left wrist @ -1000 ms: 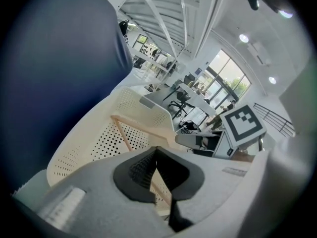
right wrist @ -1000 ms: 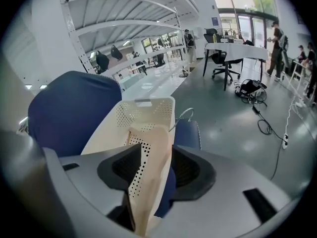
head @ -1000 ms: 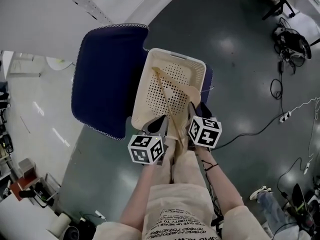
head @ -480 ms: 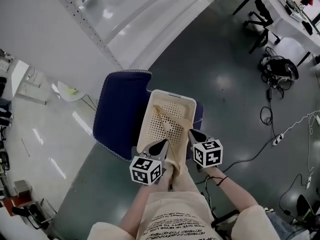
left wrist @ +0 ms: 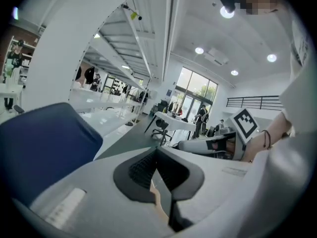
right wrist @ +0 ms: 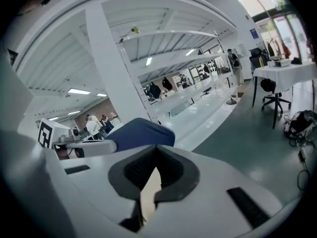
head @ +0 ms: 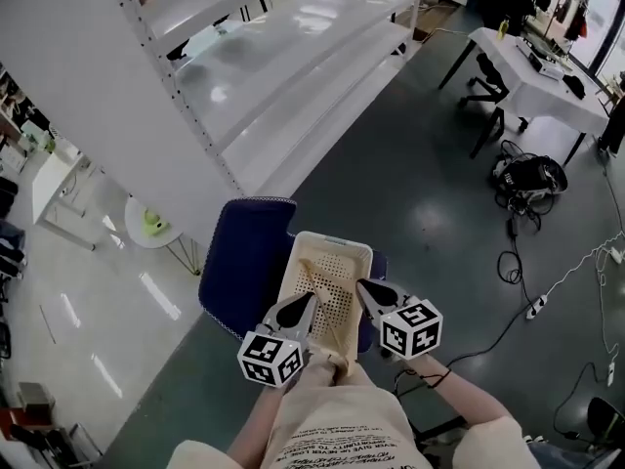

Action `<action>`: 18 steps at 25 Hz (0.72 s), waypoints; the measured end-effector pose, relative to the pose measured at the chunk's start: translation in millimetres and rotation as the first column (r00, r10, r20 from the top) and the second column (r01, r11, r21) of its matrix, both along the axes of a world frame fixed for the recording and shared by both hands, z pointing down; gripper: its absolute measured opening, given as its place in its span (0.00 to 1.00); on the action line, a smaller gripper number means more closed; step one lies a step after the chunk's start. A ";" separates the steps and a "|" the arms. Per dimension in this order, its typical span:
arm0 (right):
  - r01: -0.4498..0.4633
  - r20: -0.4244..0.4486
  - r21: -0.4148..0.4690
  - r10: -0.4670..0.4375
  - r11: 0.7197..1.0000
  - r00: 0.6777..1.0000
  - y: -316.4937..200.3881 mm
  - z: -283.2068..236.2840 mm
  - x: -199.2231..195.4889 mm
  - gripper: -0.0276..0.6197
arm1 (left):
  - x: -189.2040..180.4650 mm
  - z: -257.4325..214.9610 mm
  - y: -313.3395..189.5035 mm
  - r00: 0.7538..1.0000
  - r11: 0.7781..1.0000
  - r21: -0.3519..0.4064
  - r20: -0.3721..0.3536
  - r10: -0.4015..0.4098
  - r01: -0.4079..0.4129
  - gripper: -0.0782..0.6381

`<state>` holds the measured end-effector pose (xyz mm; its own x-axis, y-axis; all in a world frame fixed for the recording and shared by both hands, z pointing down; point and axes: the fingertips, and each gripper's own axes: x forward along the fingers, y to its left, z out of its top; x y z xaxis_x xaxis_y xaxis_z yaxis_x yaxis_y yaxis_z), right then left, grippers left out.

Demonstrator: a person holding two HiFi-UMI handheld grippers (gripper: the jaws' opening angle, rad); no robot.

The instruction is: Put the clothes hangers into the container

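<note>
Left tool point(head: 305, 301), right tool point(head: 363, 286) closed by basket point(head: 332, 239) on blue chair point(head: 244, 262); grey floor point(head: 439, 193).

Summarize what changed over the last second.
The right gripper went from open to shut, with nothing held. The head view tilted up and now shows more of the room. Unchanged: the right and left gripper sit at the basket's near end, the hangers lie inside it, and it rests on the chair.

Glossy grey floor point(head: 439, 193), long white shelving point(head: 293, 47), white desk point(head: 532, 76), office chair point(head: 483, 86)
</note>
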<state>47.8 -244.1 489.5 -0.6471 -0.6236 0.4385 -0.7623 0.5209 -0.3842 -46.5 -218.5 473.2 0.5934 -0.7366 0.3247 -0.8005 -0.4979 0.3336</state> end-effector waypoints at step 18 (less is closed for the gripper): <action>-0.049 0.121 0.394 0.001 0.918 0.993 -11.0 -168.1 3.1 0.05 | -31.5 -139.9 -24.0 0.996 0.932 0.357 0.031 -0.081 0.065 0.14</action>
<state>50.9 -255.1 321.5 -0.6602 -0.7472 0.0760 -0.7399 0.6296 -0.2370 -78.0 -242.5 333.2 0.5245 -0.8494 0.0586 -0.8492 -0.5169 0.1086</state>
